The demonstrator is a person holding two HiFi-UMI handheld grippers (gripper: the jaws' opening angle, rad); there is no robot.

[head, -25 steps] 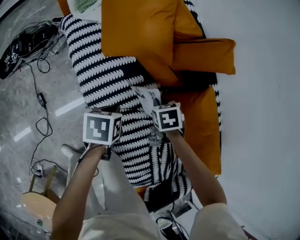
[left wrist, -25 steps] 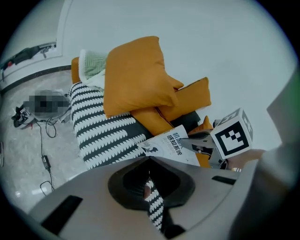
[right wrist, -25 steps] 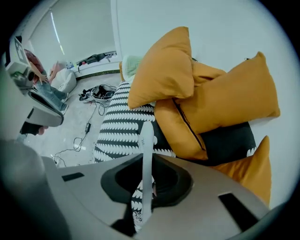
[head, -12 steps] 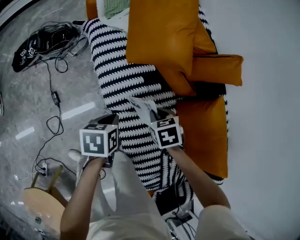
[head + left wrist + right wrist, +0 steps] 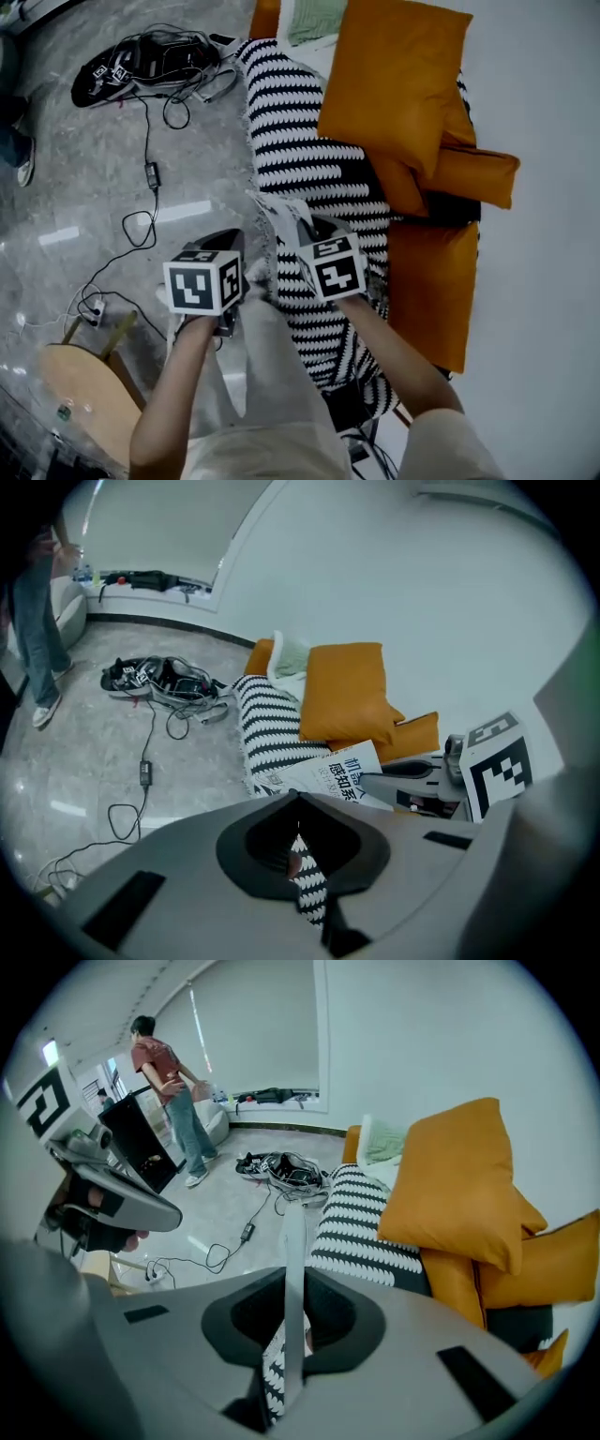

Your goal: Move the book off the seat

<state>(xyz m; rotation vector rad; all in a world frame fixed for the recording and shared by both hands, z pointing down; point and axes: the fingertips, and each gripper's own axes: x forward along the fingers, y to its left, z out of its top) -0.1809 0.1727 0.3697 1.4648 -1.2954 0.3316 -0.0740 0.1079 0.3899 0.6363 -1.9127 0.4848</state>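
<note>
Head view shows the book (image 5: 281, 208) lifted clear of the seat (image 5: 300, 141), standing up from the right gripper (image 5: 314, 230), whose fingers pinch its lower edge. The right gripper view has it edge-on between them. It hangs over the striped seat's front edge, with the floor (image 5: 94, 187) just left of the fingers, so I judge the lift done and the setting down still to come. The left gripper (image 5: 228, 246) is beside it over the floor, fingers pressed together on nothing. A second ago the book was above the middle of the seat; both grippers have since carried outward.
</note>
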